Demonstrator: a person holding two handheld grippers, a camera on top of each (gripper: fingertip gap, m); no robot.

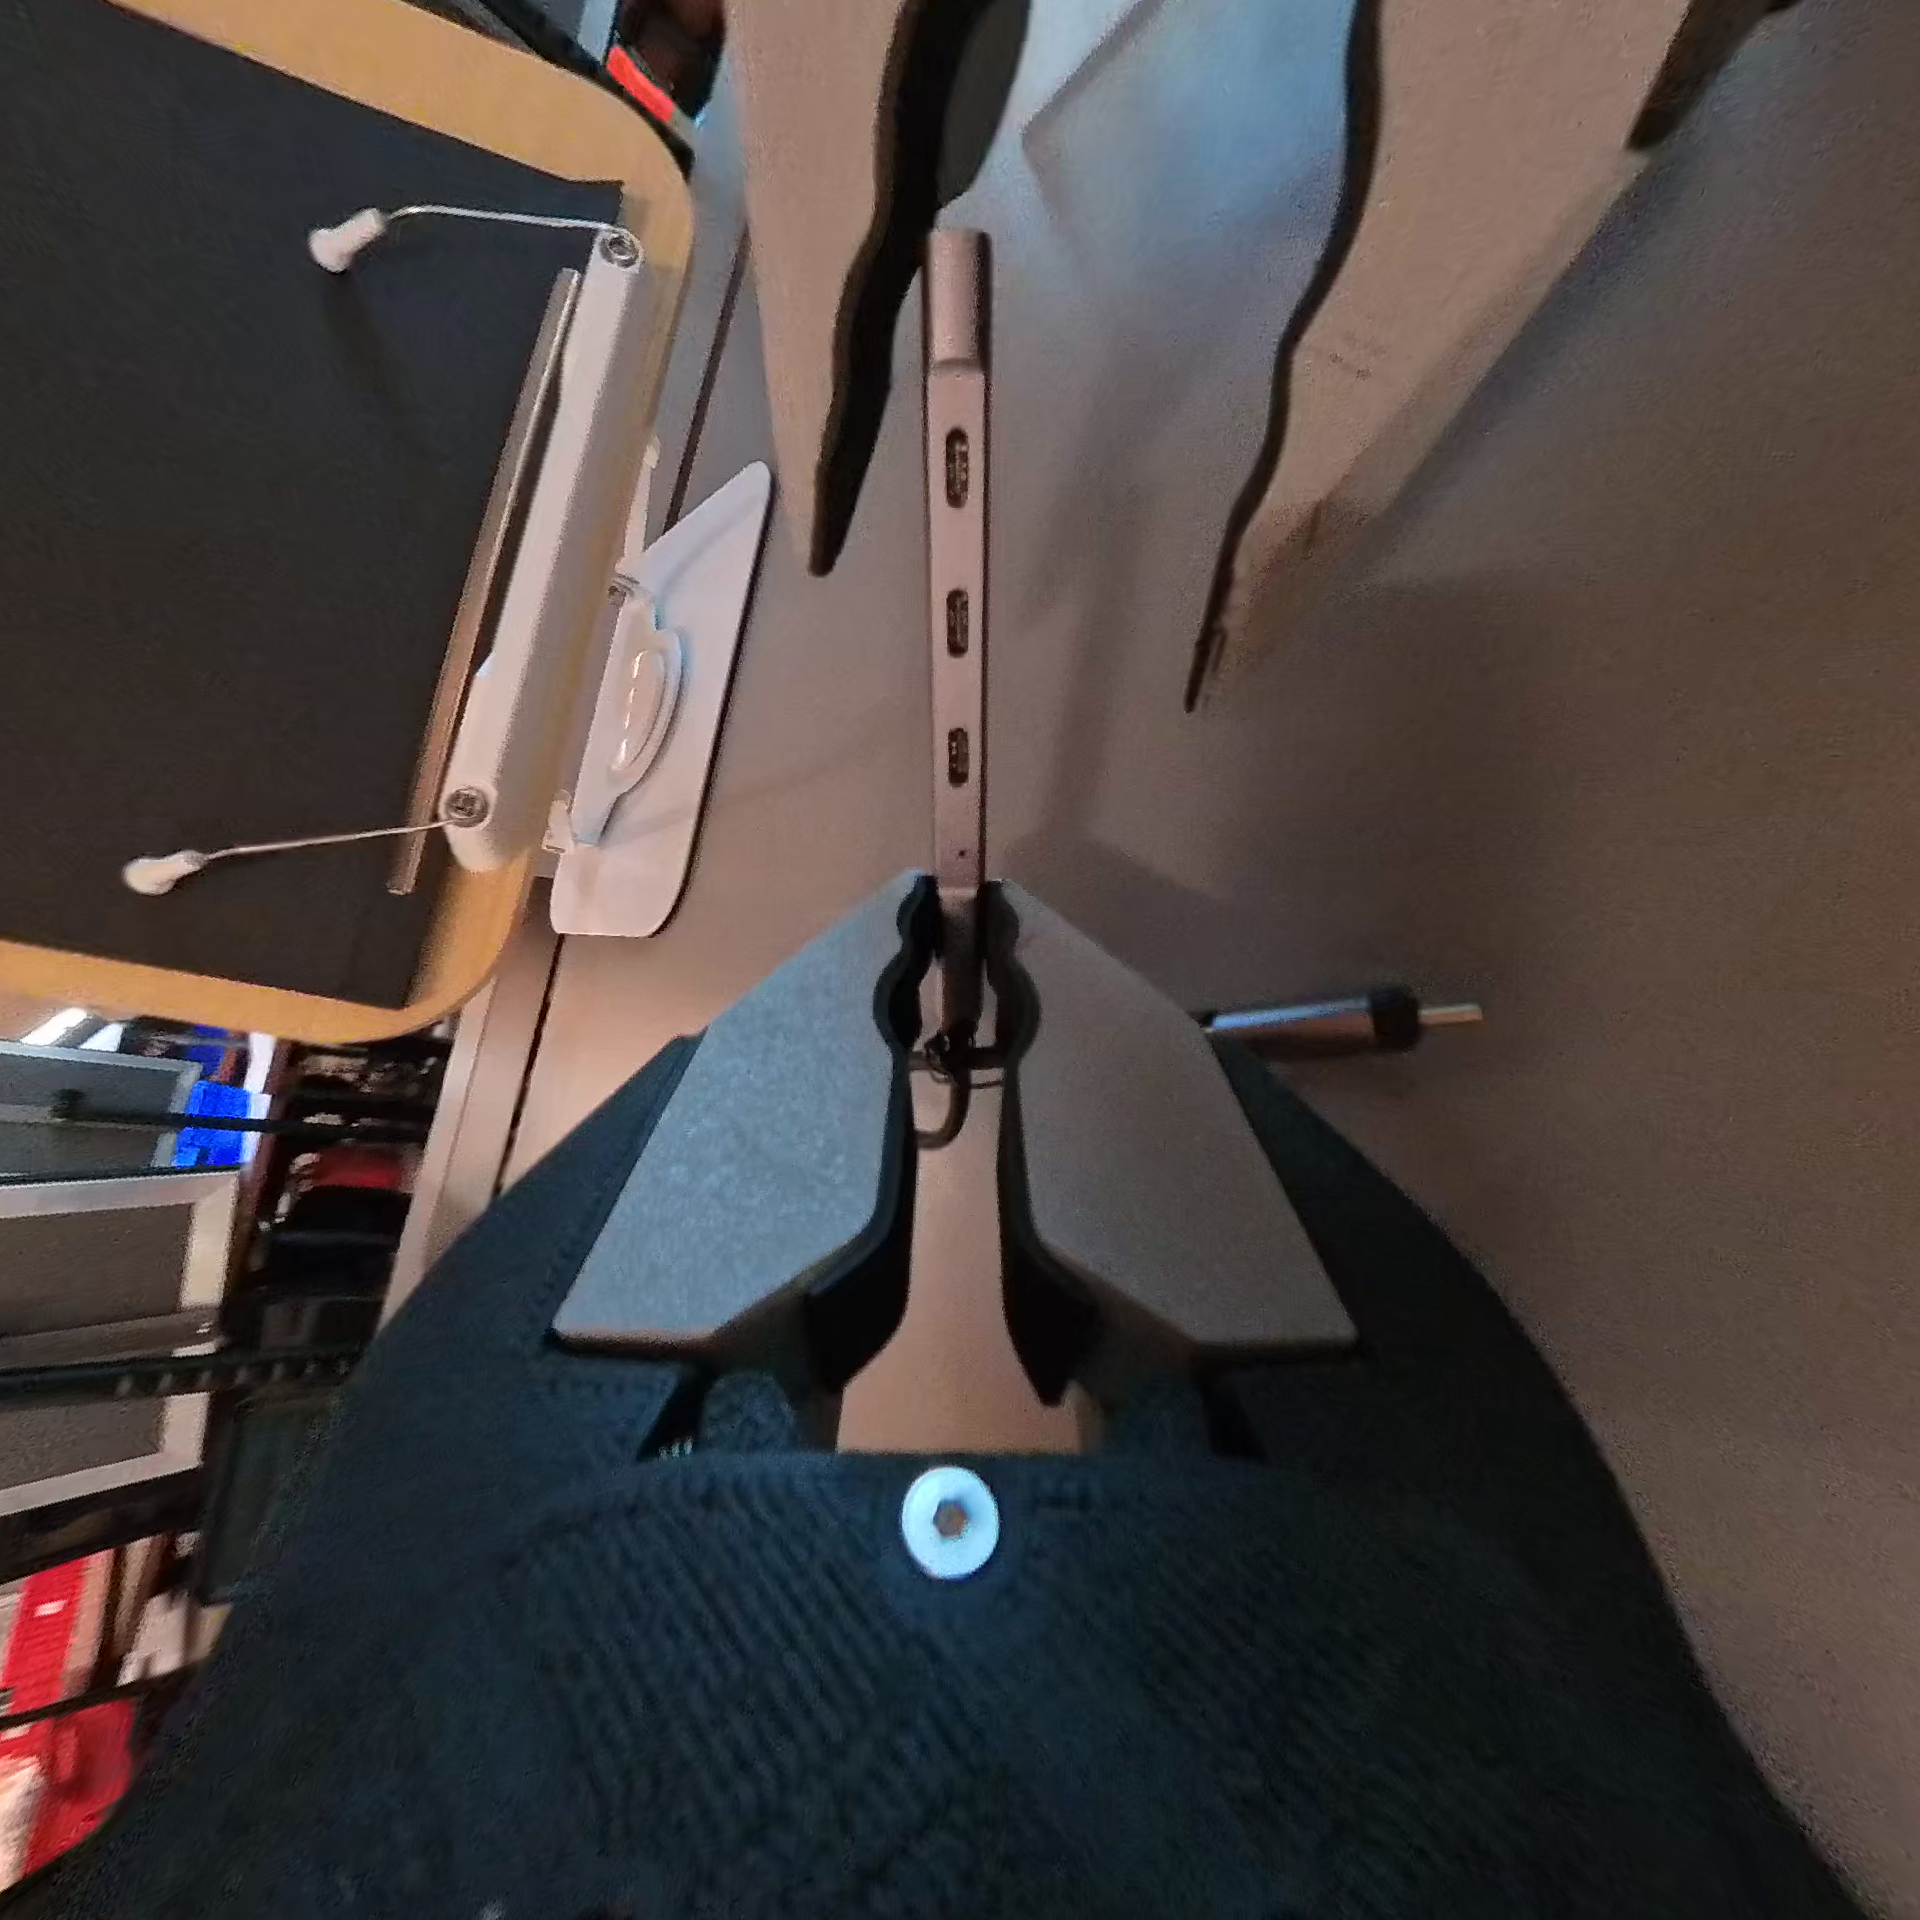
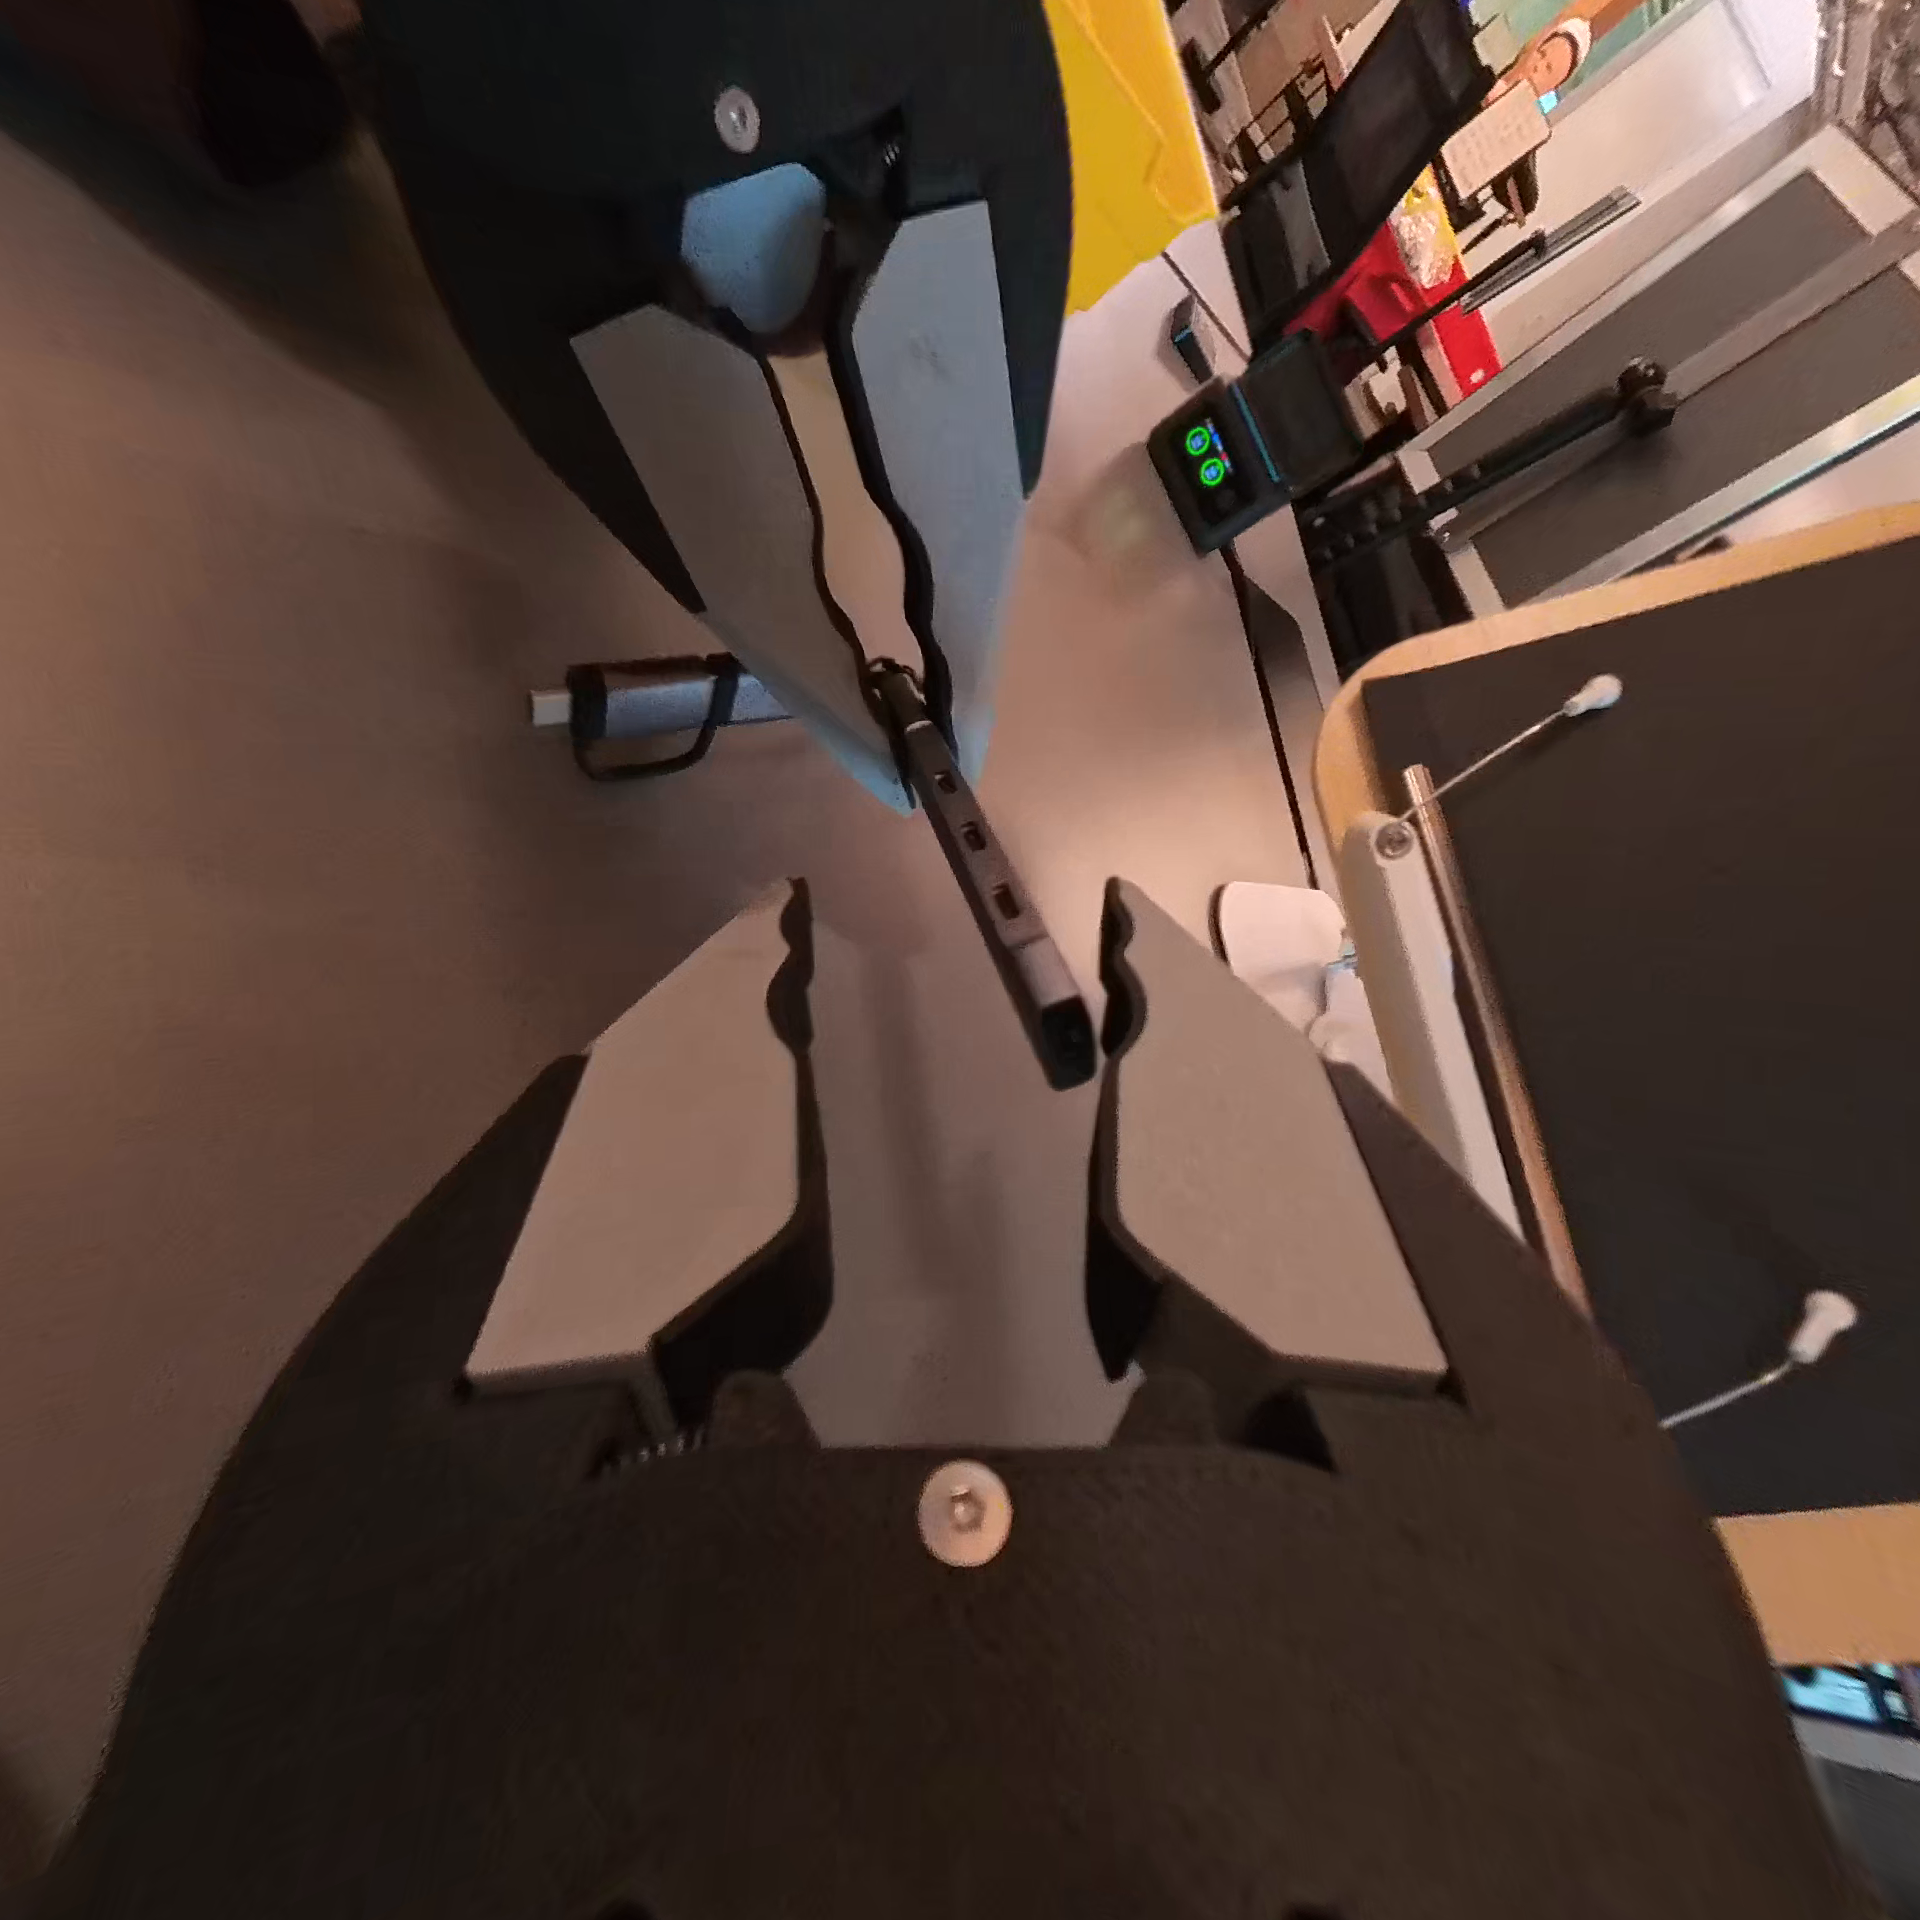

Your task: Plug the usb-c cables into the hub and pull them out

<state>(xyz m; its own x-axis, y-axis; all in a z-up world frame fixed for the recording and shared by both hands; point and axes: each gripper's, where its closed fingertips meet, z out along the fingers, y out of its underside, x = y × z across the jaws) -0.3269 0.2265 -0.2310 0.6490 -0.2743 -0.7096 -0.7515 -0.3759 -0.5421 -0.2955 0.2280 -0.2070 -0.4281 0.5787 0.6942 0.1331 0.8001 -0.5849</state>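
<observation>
My left gripper is shut on the near end of a slim grey hub. The hub sticks out forward above the table, with three ports along its edge. My right gripper is open and empty. The hub's far end lies between its fingertips, close to the right finger. The left gripper also shows in the right wrist view, holding the hub. The right gripper's dark fingers show on both sides of the hub in the left wrist view. A silver USB-C plug lies loose on the table; it also shows in the right wrist view.
A black board with a wood-coloured rim and a white clamp fixture lies to one side. A white pad sits beside it. A small device with a green lit display and shelves stand at the table's far edge. The gap from one gripper's tips to the other's is roughly 4 cm.
</observation>
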